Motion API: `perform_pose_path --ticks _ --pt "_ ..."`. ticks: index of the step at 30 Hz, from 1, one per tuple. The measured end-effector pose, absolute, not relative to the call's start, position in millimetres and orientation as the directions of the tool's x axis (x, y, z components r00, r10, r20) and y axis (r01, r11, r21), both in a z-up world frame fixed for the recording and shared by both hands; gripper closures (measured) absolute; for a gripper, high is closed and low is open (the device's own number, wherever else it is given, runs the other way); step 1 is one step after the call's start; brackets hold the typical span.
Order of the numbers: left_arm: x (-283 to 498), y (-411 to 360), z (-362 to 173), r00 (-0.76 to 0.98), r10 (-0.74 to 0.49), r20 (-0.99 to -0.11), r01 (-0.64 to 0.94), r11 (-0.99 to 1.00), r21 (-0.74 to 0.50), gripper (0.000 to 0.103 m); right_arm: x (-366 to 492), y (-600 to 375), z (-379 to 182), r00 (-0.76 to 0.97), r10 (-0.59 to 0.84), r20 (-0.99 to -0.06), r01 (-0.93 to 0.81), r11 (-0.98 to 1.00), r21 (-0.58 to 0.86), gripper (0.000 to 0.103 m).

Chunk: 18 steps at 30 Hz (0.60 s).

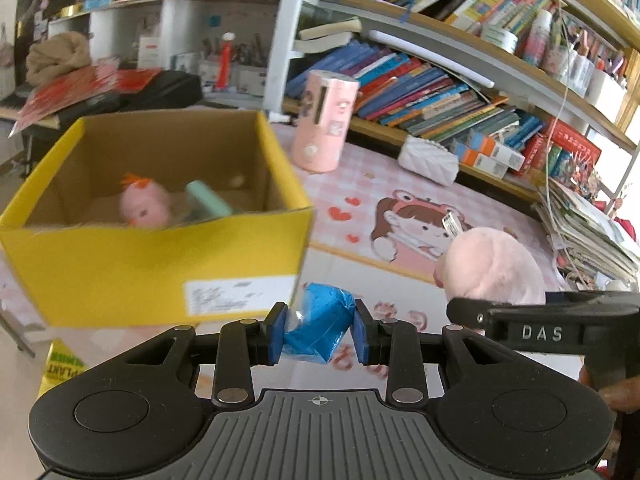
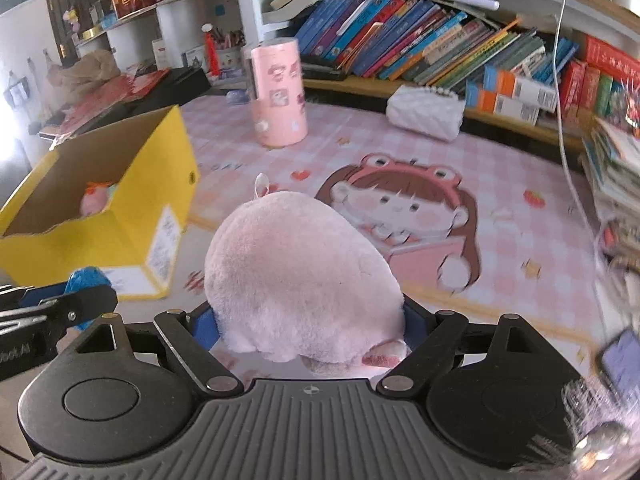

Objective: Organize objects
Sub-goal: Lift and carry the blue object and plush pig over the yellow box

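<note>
My left gripper (image 1: 319, 330) is shut on a small blue wrapped packet (image 1: 318, 326), held just in front of the yellow cardboard box (image 1: 168, 276). Inside the box lie a pink doll head (image 1: 146, 206) and a pale green item (image 1: 208, 198). My right gripper (image 2: 310, 322) is closed wide on a big pink plush toy (image 2: 300, 276), which fills the space between its blue pads. In the left wrist view the same plush (image 1: 494, 268) shows at the right, with the right gripper's finger (image 1: 540, 314) below it. The yellow box (image 2: 132, 236) stands to the left in the right wrist view.
A pink cylinder container (image 2: 278, 96) and a white quilted pouch (image 2: 426, 112) stand on the pink cartoon mat (image 2: 500, 208). Bookshelves (image 2: 420, 48) run along the back. A stack of papers (image 1: 592, 232) sits at the right, and a phone (image 2: 622, 362) lies near the right edge.
</note>
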<state>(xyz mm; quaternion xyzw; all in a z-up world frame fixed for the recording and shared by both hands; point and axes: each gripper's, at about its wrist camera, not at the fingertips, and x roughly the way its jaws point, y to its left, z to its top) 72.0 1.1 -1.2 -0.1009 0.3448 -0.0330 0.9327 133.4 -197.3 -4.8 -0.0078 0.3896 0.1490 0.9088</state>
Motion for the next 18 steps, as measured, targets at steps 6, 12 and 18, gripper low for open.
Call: perform_pose_path --ticks 6,12,18 --pt "46.3 23.6 2.9 0.765 -0.145 -0.628 0.008 0.977 -0.215 0.071 99.1 -166.2 -4.4 0.648 0.266 -0.714 -0.301 0.950 0.081 0.019" --pt "24.5 44.2 1.8 0.761 -0.150 -0.631 0.012 0.976 -0.218 0.071 72.0 -143.7 -6.4 0.639 0.269 -0.721 -0.305 0.949 0.083 0.018" --pt "5.7 62.5 2.0 0.764 -0.143 -0.630 0.008 0.977 -0.213 0.071 52.1 -124.7 -8.5 0.627 0.281 -0.726 -0.314 0.945 0.094 0.018"
